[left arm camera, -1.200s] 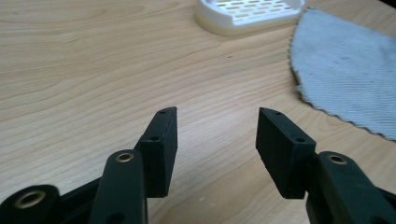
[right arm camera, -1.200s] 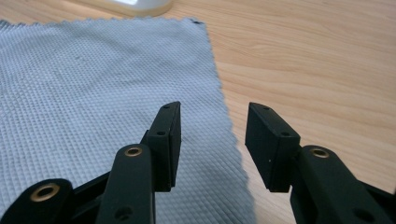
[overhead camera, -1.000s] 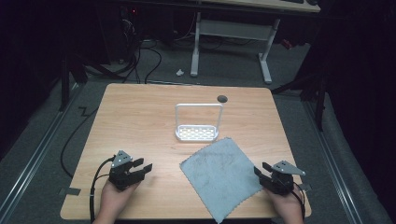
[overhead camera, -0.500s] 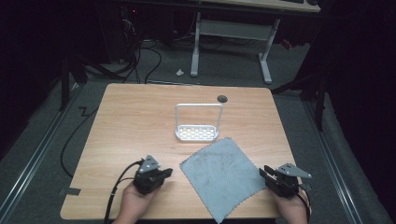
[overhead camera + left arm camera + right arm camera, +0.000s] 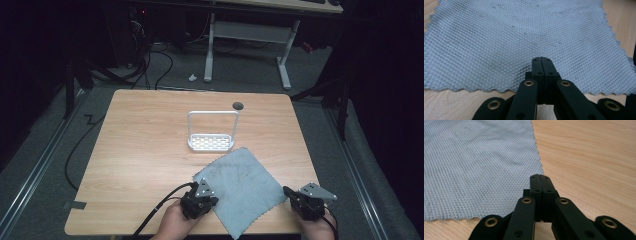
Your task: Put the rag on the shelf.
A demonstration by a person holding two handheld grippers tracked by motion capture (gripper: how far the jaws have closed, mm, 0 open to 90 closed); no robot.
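Note:
A grey waffle-weave cloth (image 5: 240, 187) lies flat and turned like a diamond on the near part of the wooden table (image 5: 145, 145). My left gripper (image 5: 212, 202) rests at the cloth's near-left edge. In the left gripper view its jaws (image 5: 541, 60) are pressed together over the cloth (image 5: 519, 30), with nothing seen between them. My right gripper (image 5: 288, 193) sits at the cloth's right corner. Its jaws (image 5: 539, 177) have just been closing and now meet at the scalloped edge of the cloth (image 5: 474, 165), with no fabric seen between them.
A white wire rack (image 5: 211, 143) with a tall hoop handle stands at mid-table, just beyond the cloth. A dark round hole (image 5: 238, 105) is near the table's far edge. Cables and a desk frame lie on the dark floor behind.
My left gripper slid right along the near edge to the cloth and its jaws closed. The right gripper's jaws closed too, with that hand nearly in place.

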